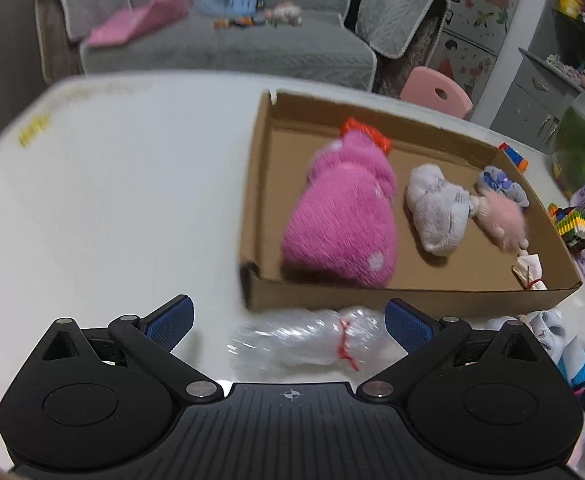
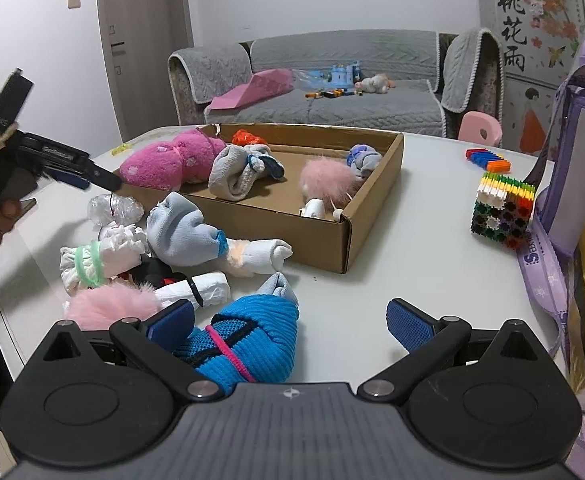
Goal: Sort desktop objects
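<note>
A cardboard box [image 1: 258, 184] [image 2: 376, 196] on the white table holds a pink fuzzy bundle [image 1: 342, 216] [image 2: 164, 162], a grey sock bundle [image 1: 438, 208] [image 2: 232, 176] and a pink pompom [image 1: 500, 216] [image 2: 326, 178]. My left gripper [image 1: 288, 322] is open above a clear plastic bundle tied with red string [image 1: 308, 340] [image 2: 114, 208], which lies in front of the box. My right gripper [image 2: 290, 320] is open, with a blue knit bundle [image 2: 252, 340] between its jaws. The left gripper also shows in the right wrist view [image 2: 92, 174].
A pile of sock and cloth bundles [image 2: 140, 256] lies left of the box front. Coloured block toys [image 2: 502, 212] and a purple bottle [image 2: 580, 132] stand on the right. A grey sofa [image 2: 332, 80] is behind the table.
</note>
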The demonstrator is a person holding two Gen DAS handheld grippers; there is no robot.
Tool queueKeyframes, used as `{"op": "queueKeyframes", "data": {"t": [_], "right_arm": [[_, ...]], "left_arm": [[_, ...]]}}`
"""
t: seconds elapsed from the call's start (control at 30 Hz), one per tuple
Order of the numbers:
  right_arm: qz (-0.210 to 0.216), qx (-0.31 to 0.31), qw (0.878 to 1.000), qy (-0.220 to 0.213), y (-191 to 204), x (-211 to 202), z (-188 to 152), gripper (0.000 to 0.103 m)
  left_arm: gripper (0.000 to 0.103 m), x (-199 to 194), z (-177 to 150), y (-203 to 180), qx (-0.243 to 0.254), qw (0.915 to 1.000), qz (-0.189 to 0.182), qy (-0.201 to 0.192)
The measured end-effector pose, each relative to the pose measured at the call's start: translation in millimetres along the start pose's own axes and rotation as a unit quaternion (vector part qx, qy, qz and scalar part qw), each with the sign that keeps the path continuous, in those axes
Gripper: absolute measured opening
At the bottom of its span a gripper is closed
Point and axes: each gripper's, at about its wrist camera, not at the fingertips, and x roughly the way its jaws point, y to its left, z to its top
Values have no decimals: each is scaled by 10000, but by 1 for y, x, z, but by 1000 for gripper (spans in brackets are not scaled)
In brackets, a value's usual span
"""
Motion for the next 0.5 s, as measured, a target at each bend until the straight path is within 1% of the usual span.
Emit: {"op": "queueKeyframes", "data": {"t": [0.13,0.27,0.37,0.4,0.43,0.47,0.5], "right_arm": [[34,14,10000,17,0,0,0,102],[87,8,9999,78,2,0,-1,102],[151,44,9997,168,1,2,-3,102],[171,61,9996,197,1,3,-4,102],[187,72,9995,230,2,3,-4,98],[205,80,9994,260,2,4,-5,96],[220,78,9993,294,2,4,-5,91]], "left_arm": [[102,8,-3,-4,24,9999,21,96],[102,10,-5,-13,215,9996,122,129],[99,14,-9,-19,303,9994,115,158],[96,16,-11,-20,318,9993,107,170],[87,17,-13,-21,337,9992,91,172],[83,17,-13,-24,372,9992,95,143],[72,17,-13,-26,422,9989,138,118]]}}
